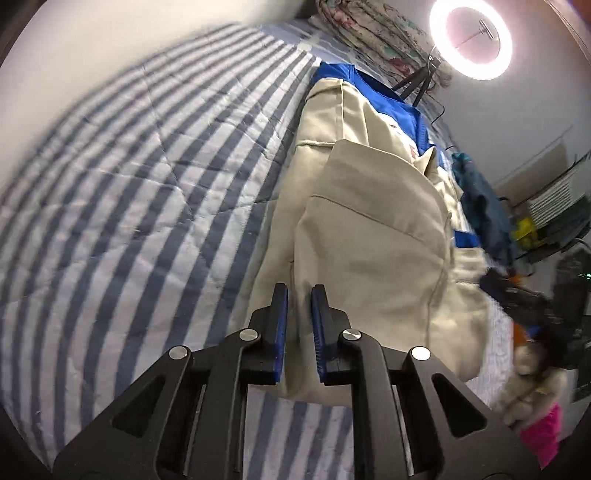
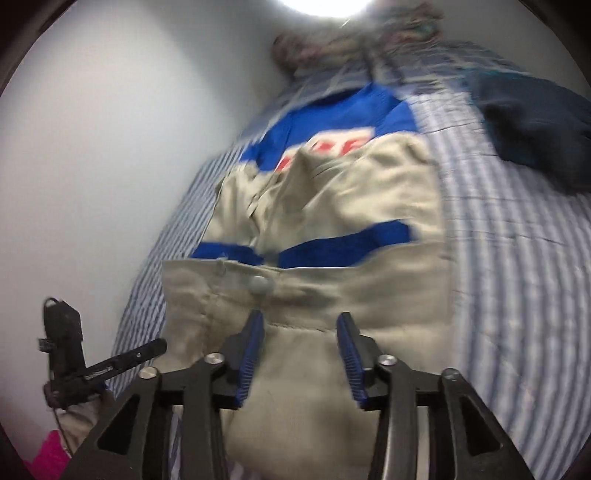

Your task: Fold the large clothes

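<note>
- Left wrist view: the left tool (image 1: 299,291) sits at 6 o'clock, its blue pads nearly together and pinching a fold of the beige trousers (image 1: 369,229) between them.
- The trousers run from the tool toward 12 o'clock, lying lengthwise on the bed (image 1: 129,177), whose cover has blue and white stripes.
- A blue shirt (image 1: 384,96) lies under the trousers' far end, showing along their edge toward 1 o'clock.
- A dark teal garment (image 1: 484,199) lies at 3 o'clock, just beside the trousers.
- At 4 o'clock the right tool (image 1: 517,291) shows as a blurred dark shape at the trousers' edge.
- A floral cloth (image 1: 376,33) is heaped at 12 o'clock at the far end of the bed, and a ring light (image 1: 471,38) glows at 1 o'clock.
- Right wrist view: the right tool (image 2: 301,325) at 6 o'clock has its fingers spread wide apart, with the trousers' (image 2: 332,206) cloth lying between them; whether the pads touch it I cannot tell.
- A grey button (image 2: 260,285) sits on the waistband just beyond the tool.
- The shirt (image 2: 332,110) shows beyond the trousers at 12 o'clock, with red lettering on a white panel, blurred.
- The teal garment (image 2: 535,122) lies at 2 o'clock on the bed (image 2: 517,258), apart from the trousers.
- The left tool (image 2: 74,354) appears at 8 o'clock, at the trousers' edge.
</note>
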Demonstrator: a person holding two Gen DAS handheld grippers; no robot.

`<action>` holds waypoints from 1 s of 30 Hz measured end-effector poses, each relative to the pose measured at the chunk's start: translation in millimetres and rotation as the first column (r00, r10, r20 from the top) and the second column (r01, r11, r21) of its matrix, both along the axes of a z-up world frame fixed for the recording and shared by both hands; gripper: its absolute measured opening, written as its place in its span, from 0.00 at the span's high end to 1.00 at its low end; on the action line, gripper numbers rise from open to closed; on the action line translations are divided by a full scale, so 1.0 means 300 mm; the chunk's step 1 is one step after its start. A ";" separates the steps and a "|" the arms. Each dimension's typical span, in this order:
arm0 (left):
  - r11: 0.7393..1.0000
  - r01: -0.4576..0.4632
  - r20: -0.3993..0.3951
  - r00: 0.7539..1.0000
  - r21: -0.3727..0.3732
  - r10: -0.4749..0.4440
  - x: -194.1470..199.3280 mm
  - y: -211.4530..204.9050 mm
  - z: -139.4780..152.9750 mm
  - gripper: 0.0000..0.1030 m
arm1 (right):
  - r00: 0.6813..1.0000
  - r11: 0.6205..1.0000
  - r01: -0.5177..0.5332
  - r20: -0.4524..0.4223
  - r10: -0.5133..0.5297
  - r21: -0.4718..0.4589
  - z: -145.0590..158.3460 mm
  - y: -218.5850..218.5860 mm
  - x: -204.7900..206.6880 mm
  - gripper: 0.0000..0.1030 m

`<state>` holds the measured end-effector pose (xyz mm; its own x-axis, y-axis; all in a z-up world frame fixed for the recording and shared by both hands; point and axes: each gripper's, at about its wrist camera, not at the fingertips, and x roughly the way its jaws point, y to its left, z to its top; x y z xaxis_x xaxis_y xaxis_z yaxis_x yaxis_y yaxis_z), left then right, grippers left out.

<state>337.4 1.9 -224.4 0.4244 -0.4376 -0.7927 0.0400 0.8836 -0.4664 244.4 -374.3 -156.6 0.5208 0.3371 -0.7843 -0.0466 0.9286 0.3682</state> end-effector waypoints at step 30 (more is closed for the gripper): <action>0.999 0.020 0.031 0.999 -0.025 -0.019 0.100 0.001 0.028 0.26 | 0.995 0.997 0.081 -0.059 -0.081 0.007 -0.033 -0.148 -0.090 0.24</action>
